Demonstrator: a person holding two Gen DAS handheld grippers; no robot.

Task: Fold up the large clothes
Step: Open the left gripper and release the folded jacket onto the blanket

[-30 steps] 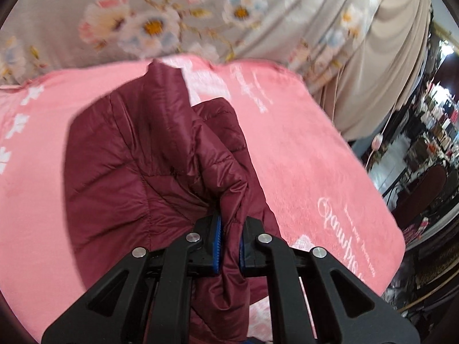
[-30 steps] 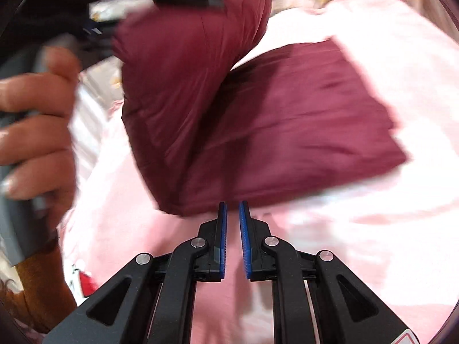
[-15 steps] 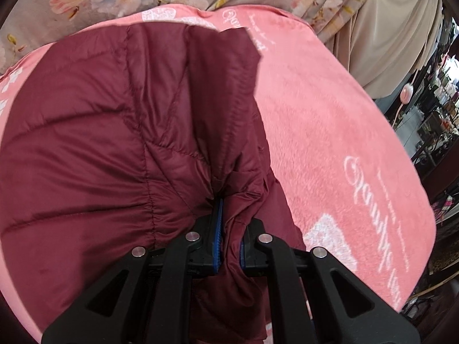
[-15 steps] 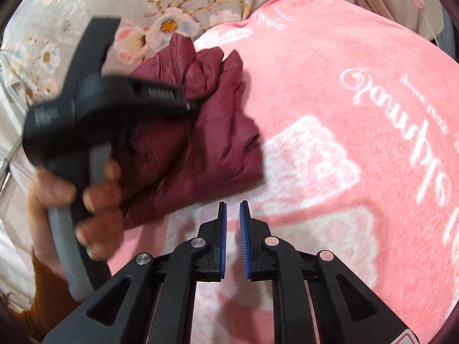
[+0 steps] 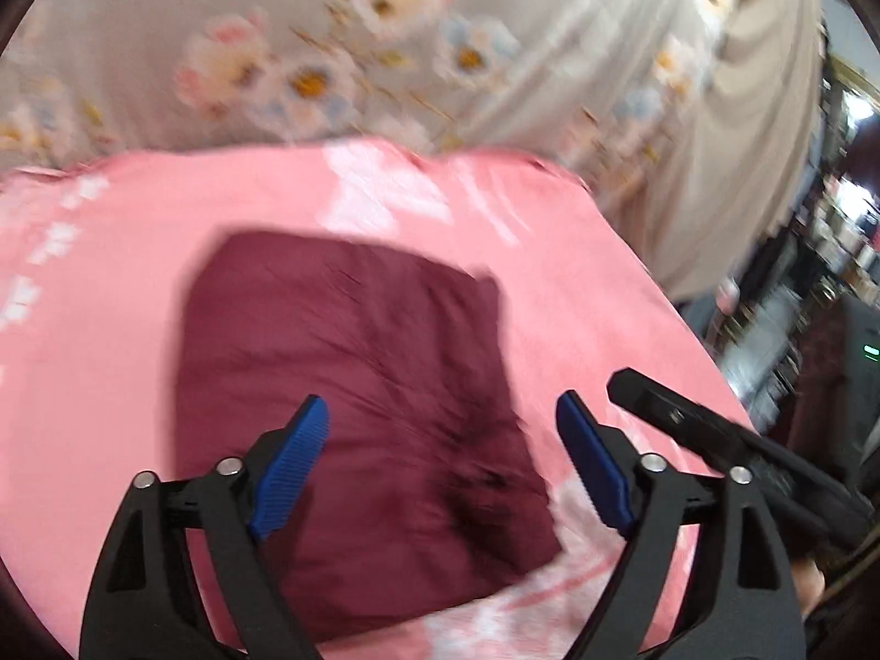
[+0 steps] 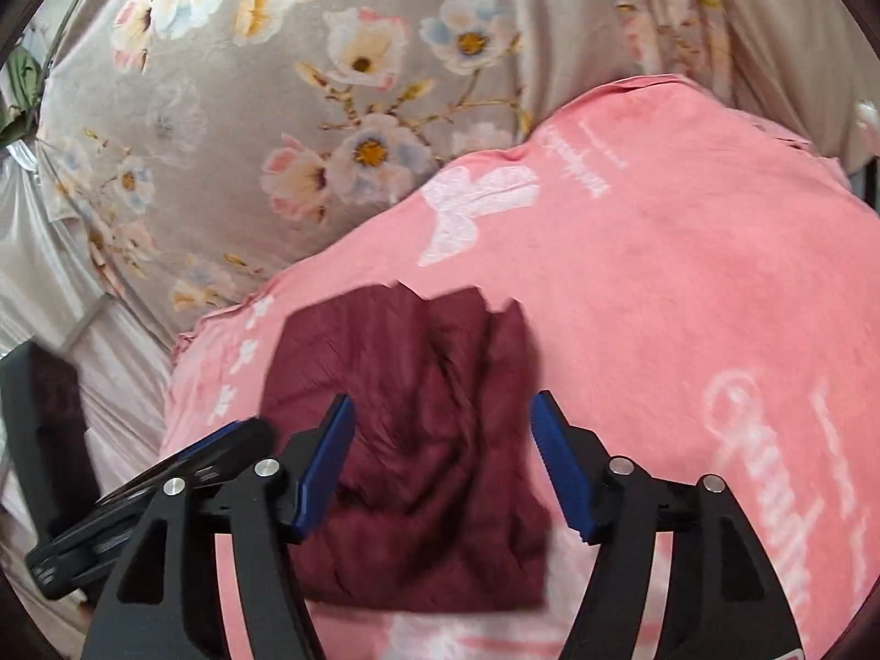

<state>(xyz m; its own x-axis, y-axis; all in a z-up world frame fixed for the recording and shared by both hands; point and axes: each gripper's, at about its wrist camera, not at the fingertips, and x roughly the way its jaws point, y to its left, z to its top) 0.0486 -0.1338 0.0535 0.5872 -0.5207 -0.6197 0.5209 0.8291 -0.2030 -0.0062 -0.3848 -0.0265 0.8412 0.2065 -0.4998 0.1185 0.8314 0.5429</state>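
Left wrist view: seen between wide-spread blue pads, a maroon quilted jacket (image 5: 352, 385), folded into a rough rectangle and lying flat on a pink blanket (image 5: 110, 286) printed with white lettering and shapes. Left gripper (image 5: 443, 459) held above the near half of the garment, jaws parted and gripping nothing. Blurred throughout by motion. Right gripper (image 5: 731, 456) visible as a dark bar at the right edge, beside the right-hand pad, over the blanket's right side. Behind the blanket, on the far side, a grey floral fabric (image 5: 308, 55); to the far right, a plain beige curtain (image 5: 753, 137) and a dim, cluttered room too smeared to read.

Right wrist view: same folded jacket (image 6: 418, 440) in the middle near ground, its far edge ragged in three uneven flaps, its near edge straight. Right gripper (image 6: 443, 456) poised above it, jaws wide apart and empty, pads framing the garment left and right. Left gripper (image 6: 143, 500) at the lower left, near the jacket's left edge. Pink blanket (image 6: 687, 275) spread to the right and far side, white butterfly-like print and script showing. Floral fabric (image 6: 275, 110) filling the far background.
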